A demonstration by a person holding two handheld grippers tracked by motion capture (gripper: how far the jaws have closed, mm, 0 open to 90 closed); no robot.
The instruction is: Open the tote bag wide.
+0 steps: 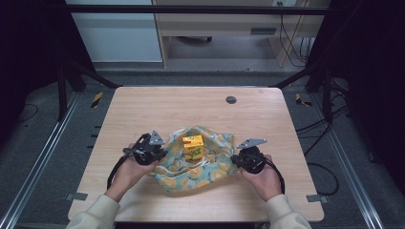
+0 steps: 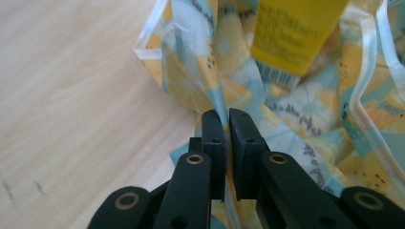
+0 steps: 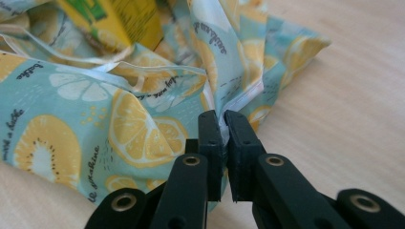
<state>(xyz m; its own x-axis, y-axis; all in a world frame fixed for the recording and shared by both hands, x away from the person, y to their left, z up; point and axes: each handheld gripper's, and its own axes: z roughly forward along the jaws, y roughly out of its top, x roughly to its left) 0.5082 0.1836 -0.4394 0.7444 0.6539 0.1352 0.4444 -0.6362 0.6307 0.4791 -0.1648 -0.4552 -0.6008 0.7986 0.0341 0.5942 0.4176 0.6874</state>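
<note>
You have the patterned cloth (image 1: 200, 164) pinched on both sides, so the step in hand looks like wrapping, or lifting, the yellow carton (image 1: 193, 146) that stands on the middle of it. The cloth lies in the lower middle of the high view, on the wooden table (image 1: 157, 109), near the bottom edge of the frame.

Your left gripper (image 2: 228, 125) has its jaws pressed together on a fold of the cloth at the cloth's left side; in the left gripper view the fabric comes up between the pads, and the carton stands in the upper right of that frame. Your right gripper (image 3: 223, 125) is clamped in the same way on a white-hemmed edge of the cloth, with the carton in the upper left of that frame.

For the next move I think you must raise both folds together and bring them inward over the carton, evenly, because an uneven pull can tip it.

There is much free table toward the top of the high view; only a small dark cap (image 1: 231, 99) lies there. The table's near edge is close behind your hands.
</note>
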